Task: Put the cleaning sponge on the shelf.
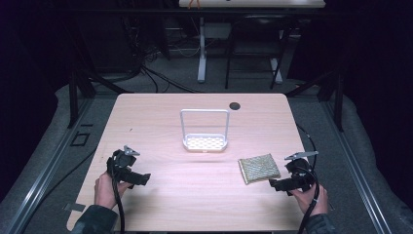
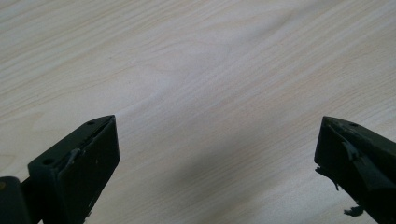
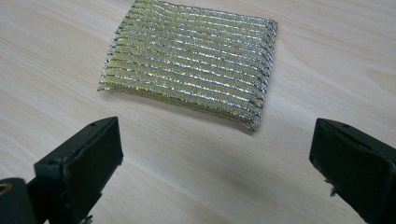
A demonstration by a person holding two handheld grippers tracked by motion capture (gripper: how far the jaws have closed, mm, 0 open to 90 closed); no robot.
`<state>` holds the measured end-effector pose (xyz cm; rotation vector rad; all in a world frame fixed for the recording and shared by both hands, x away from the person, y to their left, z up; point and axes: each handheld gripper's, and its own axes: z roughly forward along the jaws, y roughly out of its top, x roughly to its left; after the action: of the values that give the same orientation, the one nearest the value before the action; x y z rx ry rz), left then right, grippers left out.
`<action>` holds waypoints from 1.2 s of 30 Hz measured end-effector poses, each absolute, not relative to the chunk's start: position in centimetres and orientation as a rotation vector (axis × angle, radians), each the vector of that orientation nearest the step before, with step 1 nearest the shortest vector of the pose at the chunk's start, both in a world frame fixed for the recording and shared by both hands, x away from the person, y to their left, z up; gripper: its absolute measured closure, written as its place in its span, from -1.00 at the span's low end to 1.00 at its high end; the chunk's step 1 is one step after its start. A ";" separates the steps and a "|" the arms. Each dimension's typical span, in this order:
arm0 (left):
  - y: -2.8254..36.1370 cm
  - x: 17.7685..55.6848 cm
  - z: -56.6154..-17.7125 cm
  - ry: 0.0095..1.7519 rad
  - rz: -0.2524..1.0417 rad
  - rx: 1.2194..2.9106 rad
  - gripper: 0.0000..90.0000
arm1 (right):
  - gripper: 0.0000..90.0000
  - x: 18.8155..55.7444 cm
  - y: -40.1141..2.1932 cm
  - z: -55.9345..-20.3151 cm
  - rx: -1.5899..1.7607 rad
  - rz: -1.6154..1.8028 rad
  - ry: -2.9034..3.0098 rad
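step: reach flat gold-silver ribbed scouring pad [image 3: 189,60] | R gripper [image 3: 212,163] fingers released, L gripper [image 2: 217,158] too | we go low, pinch near edge

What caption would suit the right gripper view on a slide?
Right gripper, jaws open, poised over the table just short of a gold scouring pad lying flat.

A pale wood-grain table with rounded corners [image 1: 146,112] sits under bright light, and there's a small dark round hole [image 1: 234,106] near its far edge. Around it, grey carpeted floor [image 1: 175,78], with black cables [image 1: 156,78] snaking across. Beyond stands a white-legged desk [image 1: 201,58], and black metal frame posts [image 1: 73,97] flank the table. The room behind is deep in darkness.
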<state>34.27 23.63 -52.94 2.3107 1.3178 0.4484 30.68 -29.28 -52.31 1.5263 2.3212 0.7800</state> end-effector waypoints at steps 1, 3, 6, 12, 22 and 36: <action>23.7 34.3 -52.9 1.318 0.452 2.302 -1.00 | -0.95 30.7 -29.2 -52.3 1.520 0.784 2.321; 23.9 34.0 -52.8 1.325 0.458 2.290 -1.00 | -0.90 30.8 -28.7 -52.2 1.503 0.779 2.333; 23.7 33.5 -52.7 1.311 0.462 2.296 -1.00 | -0.90 30.9 -28.3 -52.1 1.469 0.763 2.356; 23.4 34.0 -52.5 1.304 0.475 2.294 -1.00 | -0.91 31.4 -27.9 -52.0 1.445 0.773 2.371; 23.2 34.4 -53.0 1.306 0.435 2.344 -1.00 | -0.93 32.7 -26.6 -51.7 1.407 0.749 2.398; 23.1 34.5 -53.3 1.312 0.400 2.362 -1.00 | -1.00 36.0 -23.7 -52.4 1.438 0.603 2.472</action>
<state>34.53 23.15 -53.34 2.3623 1.3118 0.3999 36.02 -23.71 -52.37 1.4379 2.4716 0.6030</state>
